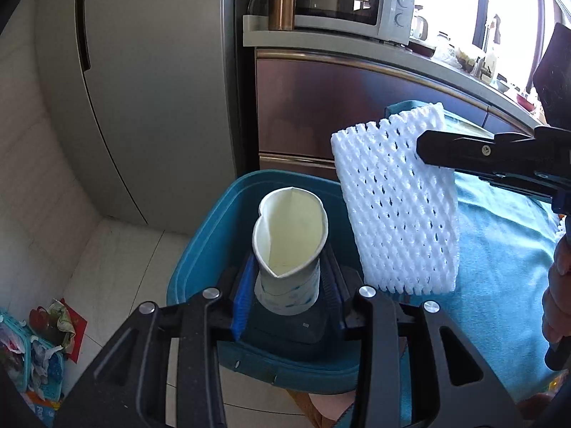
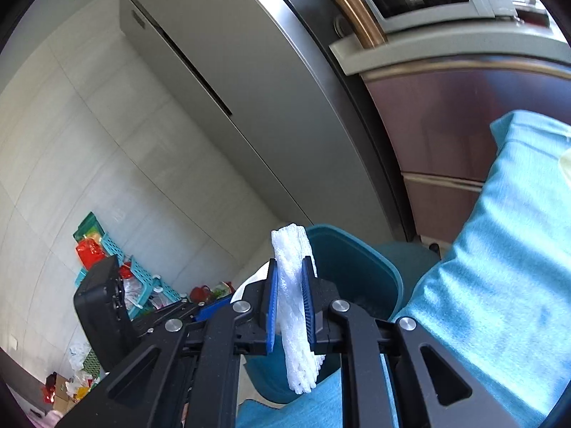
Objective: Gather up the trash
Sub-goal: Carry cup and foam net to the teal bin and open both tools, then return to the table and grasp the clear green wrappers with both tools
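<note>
We have both pieces of trash in hand and the teal bin (image 1: 210,221) right under us. Our left gripper (image 1: 287,285) is clamped on a squashed paper cup (image 1: 289,239), held mouth-up over the bin's opening; our right gripper (image 2: 289,303) is pinched tight on a white foam net (image 2: 294,306), which hangs beside the bin's rim, over the edge of the blue cloth (image 1: 499,249). The likeliest slip, we judge, is with the net: it is light and floppy, and most of it dangles below the pads, so if we let go before it is over the opening it may land on the cloth or drop to the floor. The cup is already creased, so its grip looks uneven; tilting it could let it twist free early. The two grippers are also near each other, and they could knock together over the bin.
</note>
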The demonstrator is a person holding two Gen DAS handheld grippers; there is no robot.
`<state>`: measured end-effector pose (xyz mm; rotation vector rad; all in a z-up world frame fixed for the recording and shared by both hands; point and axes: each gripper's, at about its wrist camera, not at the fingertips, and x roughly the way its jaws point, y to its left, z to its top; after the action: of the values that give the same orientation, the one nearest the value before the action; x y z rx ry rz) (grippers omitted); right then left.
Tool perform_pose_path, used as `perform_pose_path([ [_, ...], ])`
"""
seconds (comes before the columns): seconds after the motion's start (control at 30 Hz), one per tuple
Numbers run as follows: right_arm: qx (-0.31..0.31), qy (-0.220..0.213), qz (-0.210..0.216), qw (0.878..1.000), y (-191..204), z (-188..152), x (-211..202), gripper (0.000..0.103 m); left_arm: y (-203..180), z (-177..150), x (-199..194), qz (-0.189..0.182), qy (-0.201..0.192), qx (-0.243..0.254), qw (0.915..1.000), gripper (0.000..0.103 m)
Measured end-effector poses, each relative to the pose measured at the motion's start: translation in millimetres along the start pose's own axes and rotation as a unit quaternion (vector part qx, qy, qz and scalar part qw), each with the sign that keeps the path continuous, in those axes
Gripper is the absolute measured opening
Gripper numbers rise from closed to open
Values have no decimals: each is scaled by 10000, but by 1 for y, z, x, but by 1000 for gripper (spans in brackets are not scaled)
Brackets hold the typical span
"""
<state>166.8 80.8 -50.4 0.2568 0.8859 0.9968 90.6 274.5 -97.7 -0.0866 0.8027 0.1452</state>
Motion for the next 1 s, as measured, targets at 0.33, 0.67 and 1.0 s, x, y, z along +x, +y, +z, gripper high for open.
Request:
perform_pose_path([
  [0.33,229,193,-431,9986,-16,-16,12,37,-9,0,22,140,181,-21,9997,45],
  [0.67,-47,-110,-414,9991,-12,-34,-40,40,-22,-5,-10,-184,-215,-87,9996,52],
  [1.0,-714,-903,-919,9891,2,-73,-155,47,-89,1,-64,-1472,-835,422,9847,65],
])
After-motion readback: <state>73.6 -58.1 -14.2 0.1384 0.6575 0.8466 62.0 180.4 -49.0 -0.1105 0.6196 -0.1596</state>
